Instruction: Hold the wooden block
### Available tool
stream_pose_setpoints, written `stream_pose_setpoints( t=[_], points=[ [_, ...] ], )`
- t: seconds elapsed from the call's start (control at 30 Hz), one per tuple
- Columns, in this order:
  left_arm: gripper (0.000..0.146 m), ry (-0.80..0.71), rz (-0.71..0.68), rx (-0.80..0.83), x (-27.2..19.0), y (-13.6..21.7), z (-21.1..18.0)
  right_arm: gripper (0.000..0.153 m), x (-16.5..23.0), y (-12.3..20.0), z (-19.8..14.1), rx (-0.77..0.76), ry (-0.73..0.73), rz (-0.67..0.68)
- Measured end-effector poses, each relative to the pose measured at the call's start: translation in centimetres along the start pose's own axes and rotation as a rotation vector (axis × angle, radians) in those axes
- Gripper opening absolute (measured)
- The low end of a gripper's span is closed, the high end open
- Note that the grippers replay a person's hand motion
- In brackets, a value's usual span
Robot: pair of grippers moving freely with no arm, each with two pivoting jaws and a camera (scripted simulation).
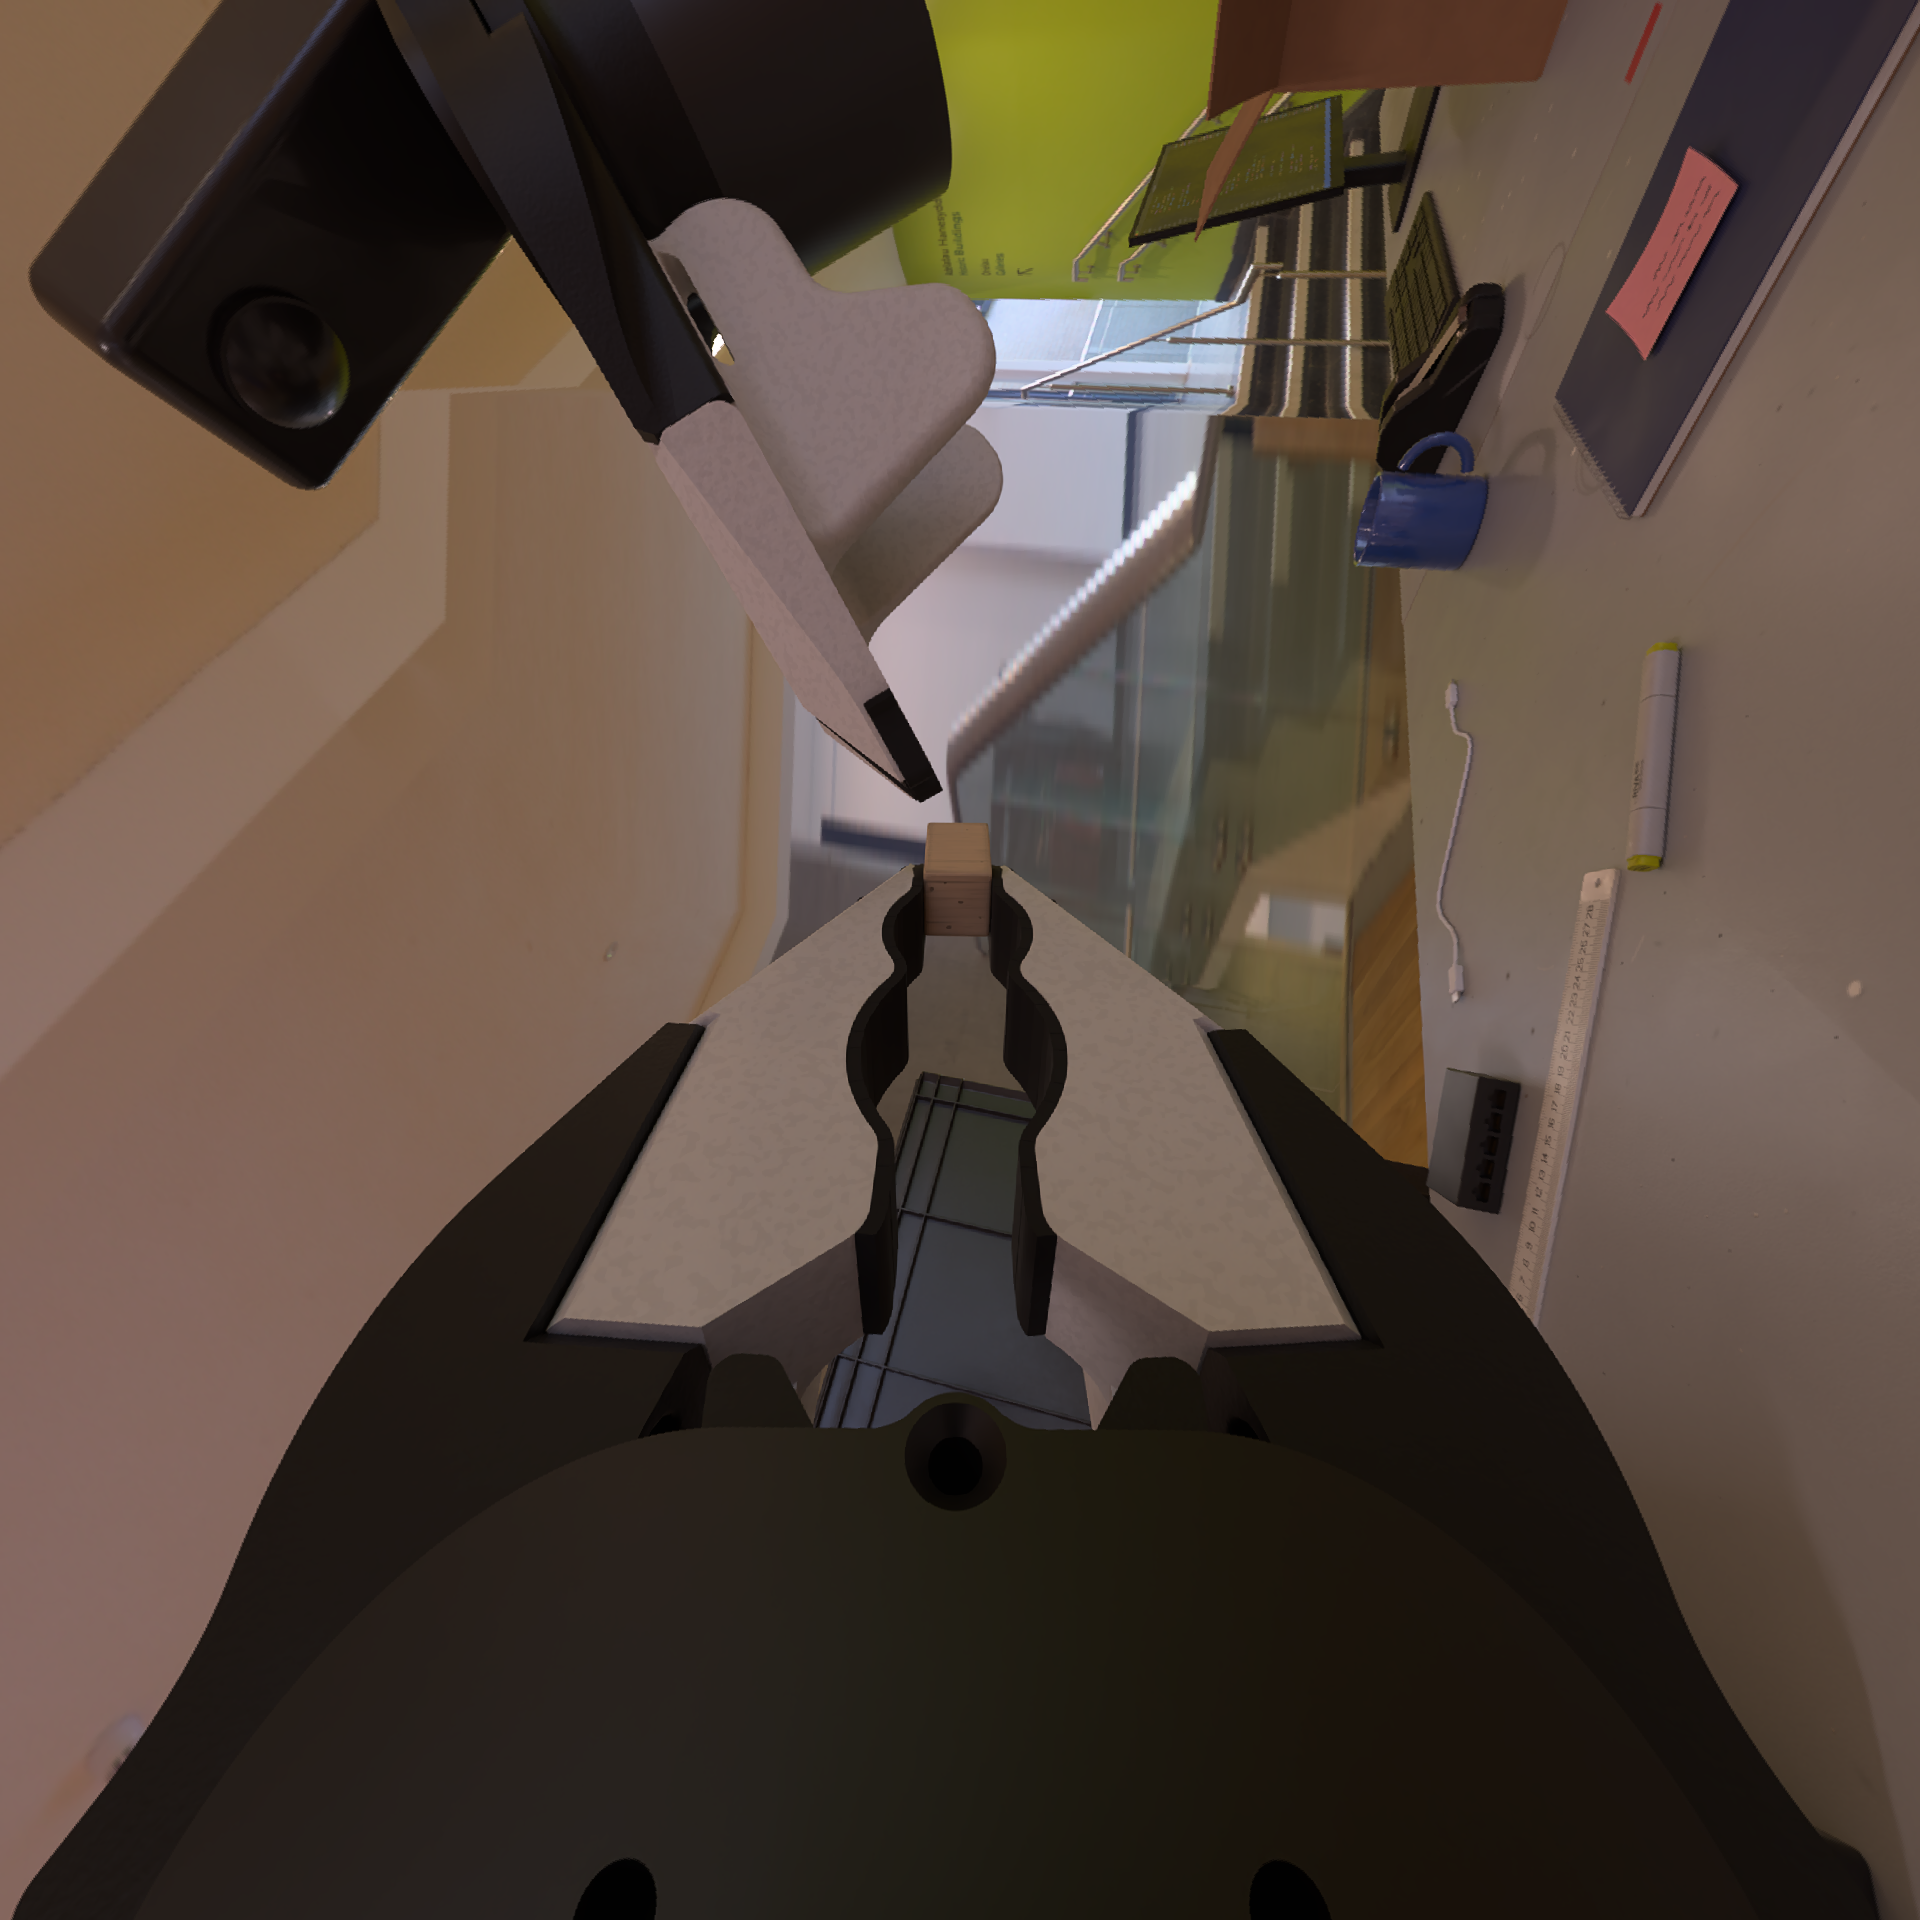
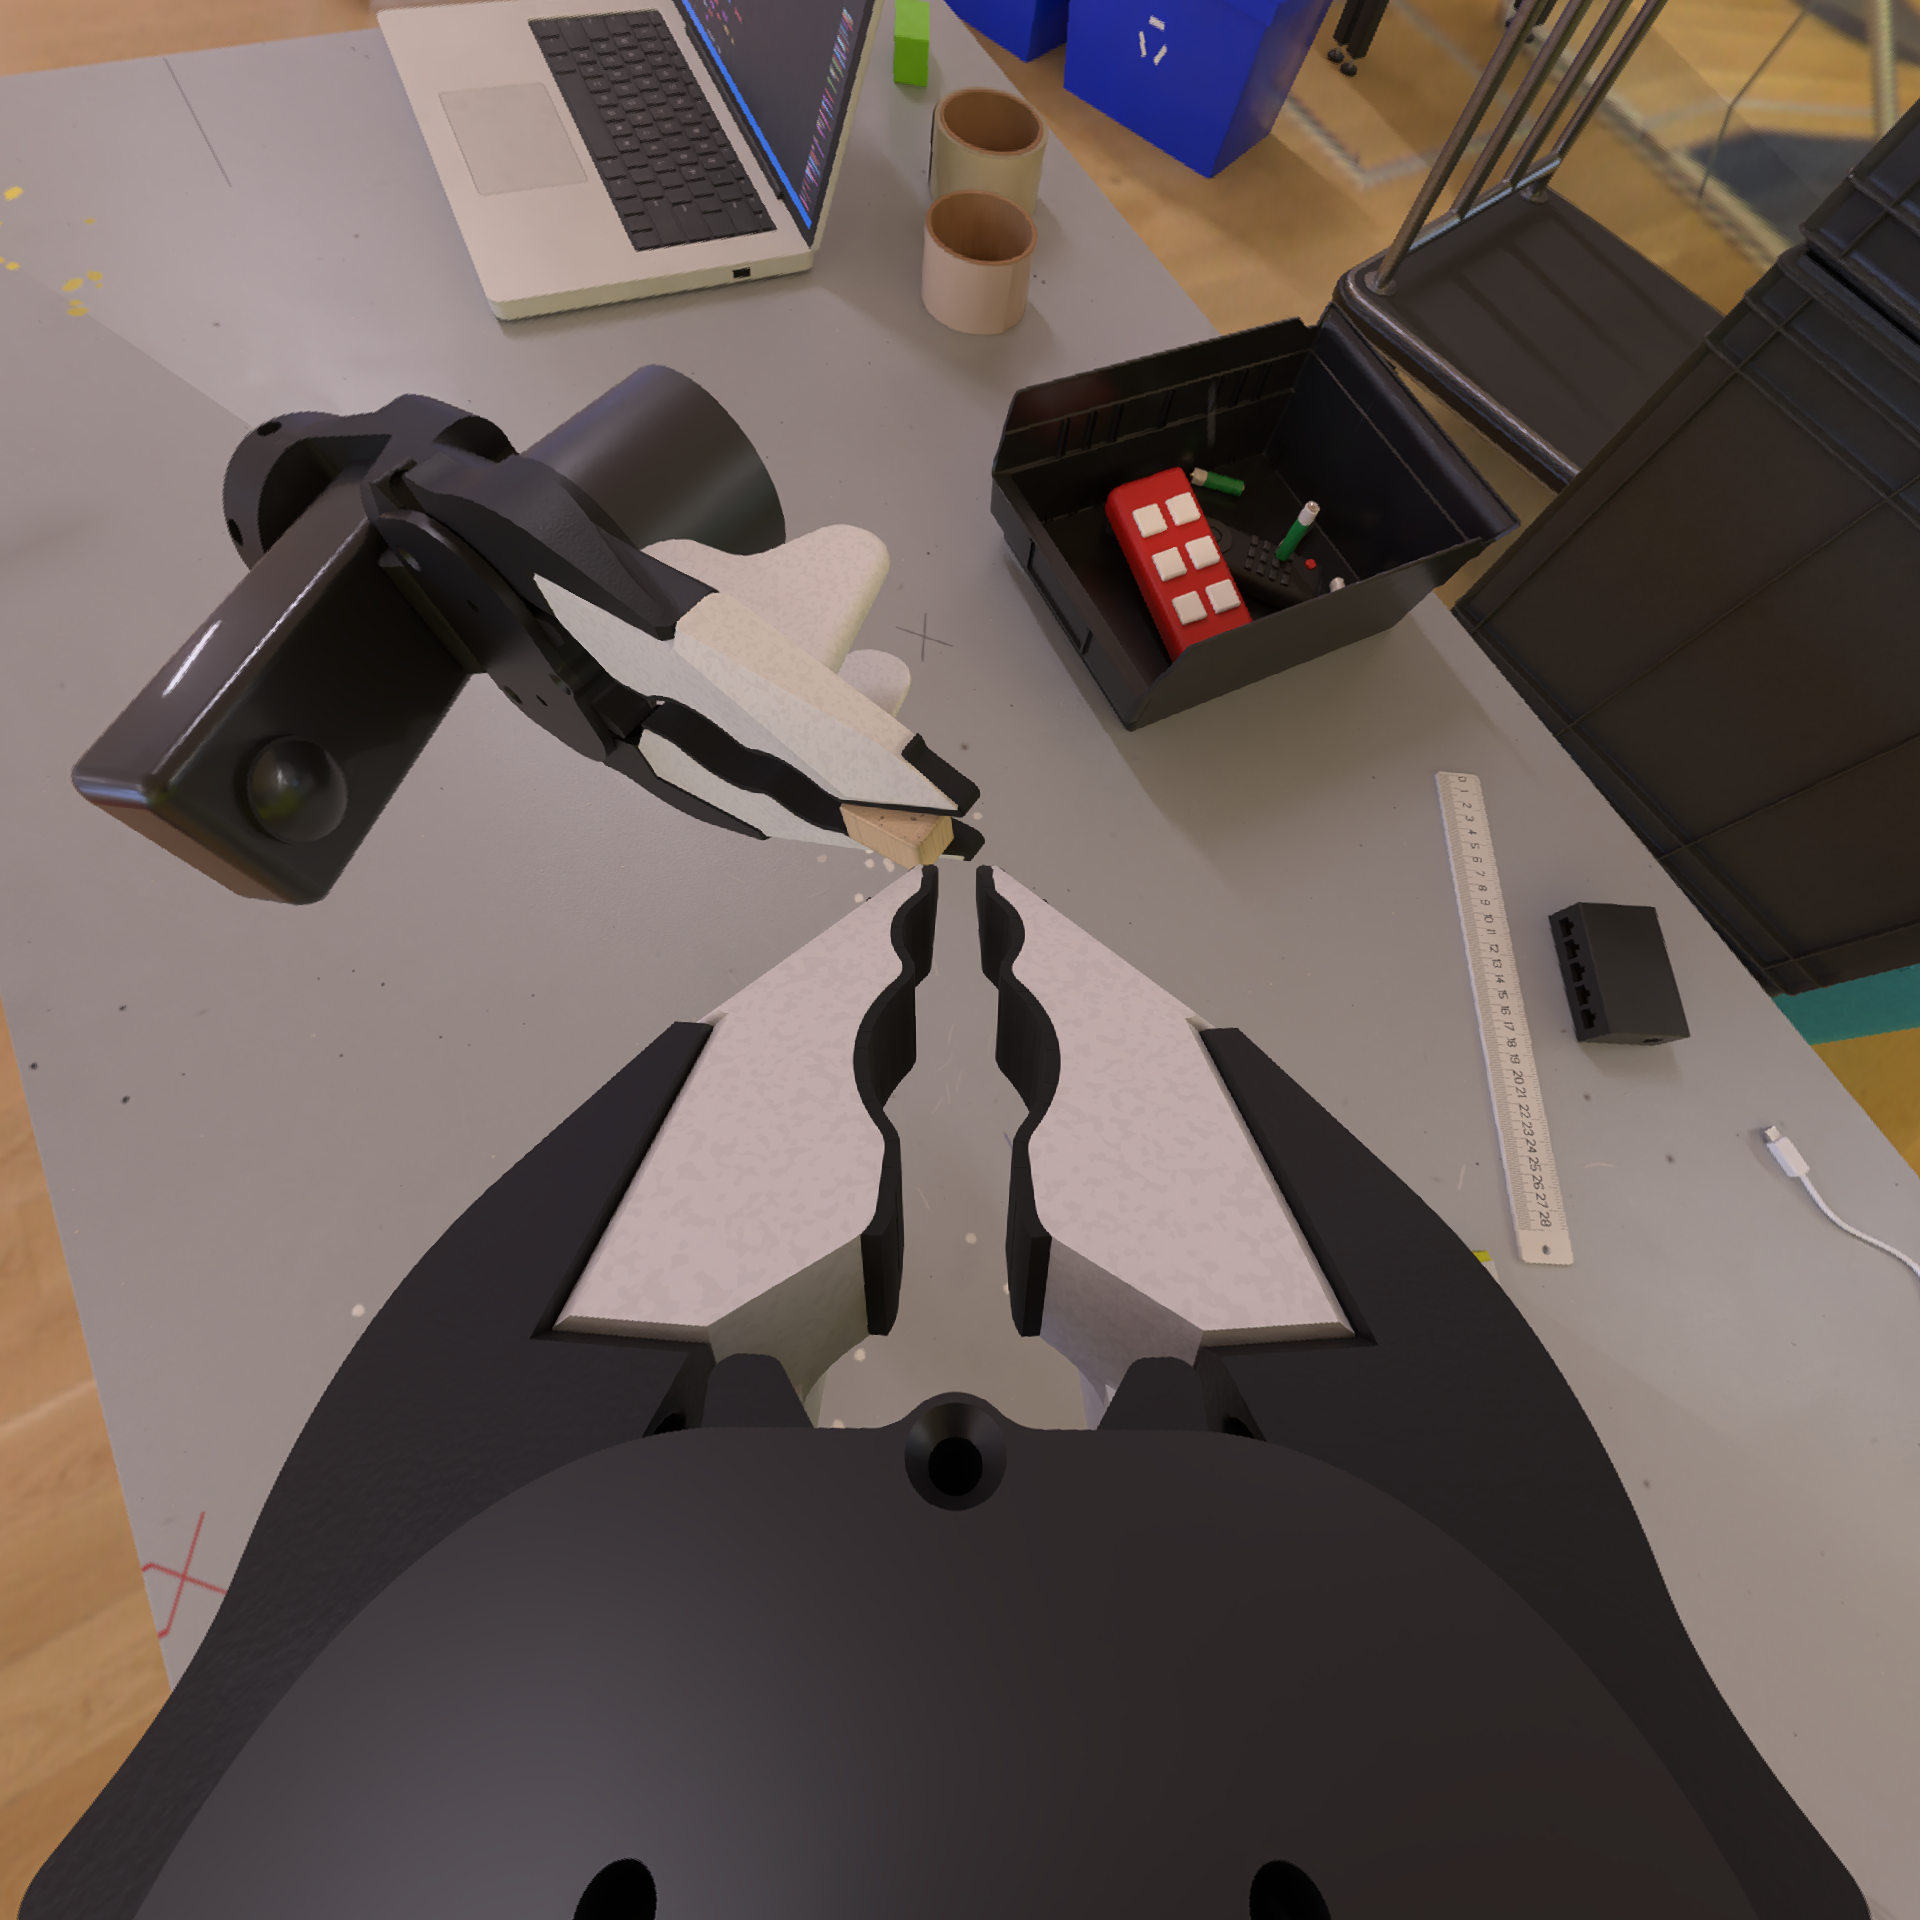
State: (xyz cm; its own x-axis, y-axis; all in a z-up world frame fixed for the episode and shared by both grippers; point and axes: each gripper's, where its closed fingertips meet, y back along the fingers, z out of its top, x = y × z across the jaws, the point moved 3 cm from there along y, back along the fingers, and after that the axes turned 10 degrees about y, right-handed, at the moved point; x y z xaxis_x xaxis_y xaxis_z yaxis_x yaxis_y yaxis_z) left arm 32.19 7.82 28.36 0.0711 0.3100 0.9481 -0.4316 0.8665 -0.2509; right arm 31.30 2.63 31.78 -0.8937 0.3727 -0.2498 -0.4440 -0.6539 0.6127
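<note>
Grey counter (image 2: 312,1039) lies well below both tools. Left gripper (image 1: 958,891) pinches the wooden block (image 1: 956,883) at its very tips, held aloft. Right gripper (image 2: 956,883) is empty, its jaws narrowly parted; the block sits just beyond its tips at about 11 o'clock, not between them. Whether the block has a long axis I cannot tell.

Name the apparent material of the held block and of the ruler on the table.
Wooden block: pale unfinished wood, judging by faint grain lines and a matte face. Ruler: probably brushed metal or pale plastic, light grey with printed markings; the look leaves it open.
</note>
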Motion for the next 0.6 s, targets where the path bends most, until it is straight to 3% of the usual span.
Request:
stream_pose_setpoints(
  t=[0.6],
  points=[
    [0.011, 0.012, -0.024, -0.001, -0.35, -0.16, -0.24, 0.010, -0.31, -0.38, -0.32, 0.003, -0.013, 0.005]
  ],
)
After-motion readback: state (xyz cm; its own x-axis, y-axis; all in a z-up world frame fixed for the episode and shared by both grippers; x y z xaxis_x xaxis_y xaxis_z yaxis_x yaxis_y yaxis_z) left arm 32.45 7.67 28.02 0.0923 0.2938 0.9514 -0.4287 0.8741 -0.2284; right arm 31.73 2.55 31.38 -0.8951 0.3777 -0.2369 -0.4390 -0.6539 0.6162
